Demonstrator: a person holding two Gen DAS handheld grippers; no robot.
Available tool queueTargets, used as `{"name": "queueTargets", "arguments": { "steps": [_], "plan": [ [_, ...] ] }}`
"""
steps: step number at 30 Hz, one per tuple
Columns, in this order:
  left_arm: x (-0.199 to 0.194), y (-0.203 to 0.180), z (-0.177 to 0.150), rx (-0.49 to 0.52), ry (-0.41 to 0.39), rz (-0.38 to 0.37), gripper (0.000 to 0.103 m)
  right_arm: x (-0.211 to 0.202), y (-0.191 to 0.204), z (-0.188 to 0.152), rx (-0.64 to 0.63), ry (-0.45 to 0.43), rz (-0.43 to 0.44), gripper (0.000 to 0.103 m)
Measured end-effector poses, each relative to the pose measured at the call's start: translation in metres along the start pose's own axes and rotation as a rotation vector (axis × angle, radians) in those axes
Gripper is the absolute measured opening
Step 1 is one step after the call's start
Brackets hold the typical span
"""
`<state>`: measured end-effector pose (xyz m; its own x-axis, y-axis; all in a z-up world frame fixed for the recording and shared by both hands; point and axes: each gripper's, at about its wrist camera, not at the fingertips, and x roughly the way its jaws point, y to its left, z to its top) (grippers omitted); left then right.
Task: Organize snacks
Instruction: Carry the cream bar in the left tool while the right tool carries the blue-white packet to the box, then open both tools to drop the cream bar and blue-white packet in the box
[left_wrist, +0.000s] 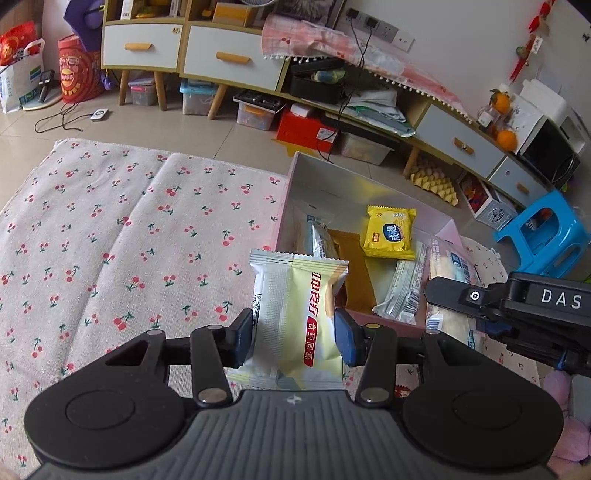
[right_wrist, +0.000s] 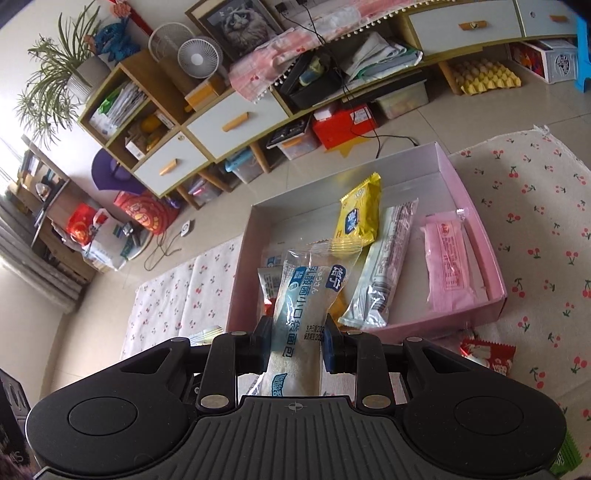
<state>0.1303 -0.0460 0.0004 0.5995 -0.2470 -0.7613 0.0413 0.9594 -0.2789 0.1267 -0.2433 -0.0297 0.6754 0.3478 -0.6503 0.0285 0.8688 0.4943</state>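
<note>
While both hands hang near the pink cardboard box (left_wrist: 291, 173) on the cherry-print cloth (left_wrist: 110, 229), the left wrist view shows the left gripper (left_wrist: 293, 332) clamped on a pale yellow and silver snack packet with red lettering (left_wrist: 295, 317), held upright just short of the box's near wall; inside lie a yellow packet (left_wrist: 389, 232), a brown packet (left_wrist: 351, 273) and silvery wrappers (left_wrist: 400, 291). At the right edge the other tool's black body (left_wrist: 517, 306) crowds close. From the right wrist view, the right gripper (right_wrist: 295, 347) is pinched tight on a clear blue-labelled bread bag (right_wrist: 306, 314), poised over the box's near edge beside a long silver wrapper (right_wrist: 380, 266) and a pink packet (right_wrist: 450, 266). With both tools converging on one corner, they could knock together, or a soft bag could slip and land outside, where a red packet (right_wrist: 487, 356) lies loose.
</note>
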Motion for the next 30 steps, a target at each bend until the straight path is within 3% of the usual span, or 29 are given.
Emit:
{"name": "queueTargets", "arguments": {
  "steps": [6,12,25,30],
  "plan": [
    [0.018,-0.004,0.012,-0.007,-0.019,-0.07,0.043,0.015,-0.002,0.033,-0.028,-0.048,-0.011,0.026],
    [0.029,-0.014,0.013,0.056,-0.023,-0.146,0.043,0.041,-0.007,0.058,-0.056,-0.055,0.0,0.026],
    [0.043,-0.021,0.014,0.145,-0.006,-0.192,0.045,0.092,-0.018,0.068,-0.067,0.018,0.015,0.027],
    [0.04,-0.023,0.013,0.151,-0.011,-0.199,0.058,0.09,-0.018,0.069,-0.042,0.011,0.037,0.041]
  ]
}}
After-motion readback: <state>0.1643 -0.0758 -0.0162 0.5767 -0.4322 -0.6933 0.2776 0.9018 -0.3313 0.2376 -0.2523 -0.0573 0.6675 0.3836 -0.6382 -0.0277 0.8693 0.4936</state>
